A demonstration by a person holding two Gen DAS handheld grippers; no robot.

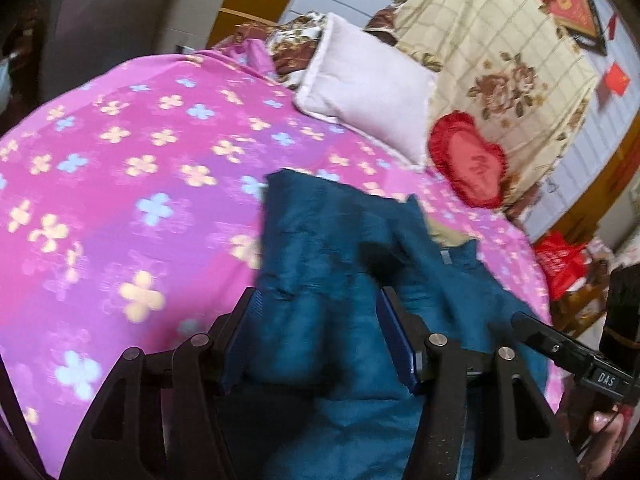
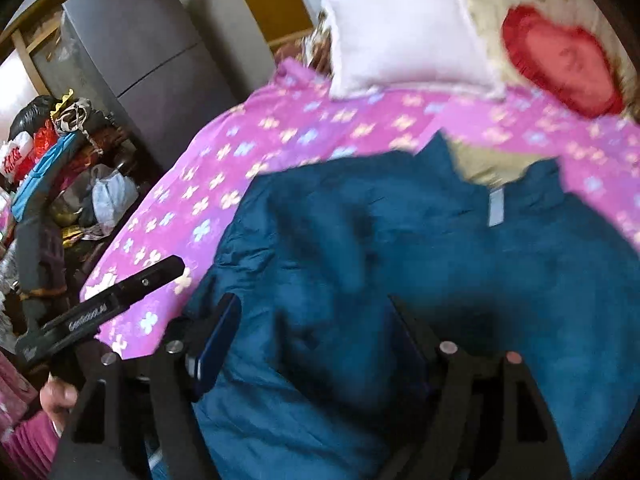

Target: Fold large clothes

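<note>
Item: teal jacket (image 2: 400,260), spread on my bed's pink flowered cover (image 1: 120,168), collar toward the white pillow (image 2: 404,44). My left tongs (image 1: 320,332) spread over its fabric; right tongs (image 2: 316,332) likewise spread, pinching nothing.

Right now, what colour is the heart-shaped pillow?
Red, with a frilly edge: the heart-shaped pillow shows best in the right wrist view.

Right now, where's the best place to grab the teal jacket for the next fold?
Probably the loose left edge of the teal jacket, where it bunches above the pink floral bedspread. Come from the left side, low, with the left gripper. The collar, pointing at the white pillow, lies flatter and gives less to pinch.
</note>
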